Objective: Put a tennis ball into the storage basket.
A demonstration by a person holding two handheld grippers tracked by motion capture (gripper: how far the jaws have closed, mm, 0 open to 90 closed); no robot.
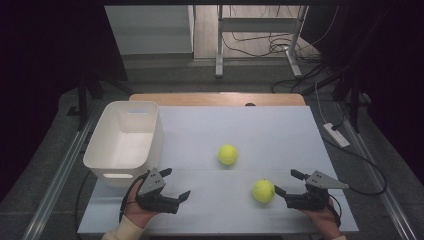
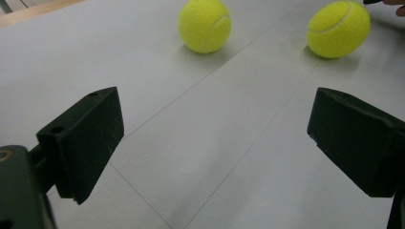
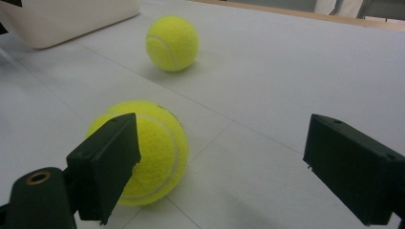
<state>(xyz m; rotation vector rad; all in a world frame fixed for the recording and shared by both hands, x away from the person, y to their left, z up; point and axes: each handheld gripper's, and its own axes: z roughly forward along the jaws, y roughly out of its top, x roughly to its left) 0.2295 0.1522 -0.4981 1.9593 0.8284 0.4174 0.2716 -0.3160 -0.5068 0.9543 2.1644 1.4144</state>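
The near tennis ball [image 1: 263,190] lies on the white tabletop [image 1: 260,130] toward its front right corner, just beside the right gripper [image 1: 289,183], whose jaws stand wide apart and hold nothing. The high view leaves it unclear whether one jaw tip touches the ball; the right gripper view brings the ball [image 3: 153,152] up large behind and partly hidden by its left-hand jaw, with the other jaw well clear of it, and bare tabletop in the gap between them. The second tennis ball [image 1: 227,154] rests near the middle of the tabletop, apart from the first, farther from the front edge. The left gripper [image 1: 176,184] sits by the front left part of the tabletop, jaws spread wide and empty; its own view looks across the bare surface to both balls side by side, well ahead of the jaws. A white bin [image 1: 125,142] stands along the left edge, close behind the left gripper; the high view looks into its hollow, while the right gripper view catches just a piece of its outer wall [image 3: 62,19].
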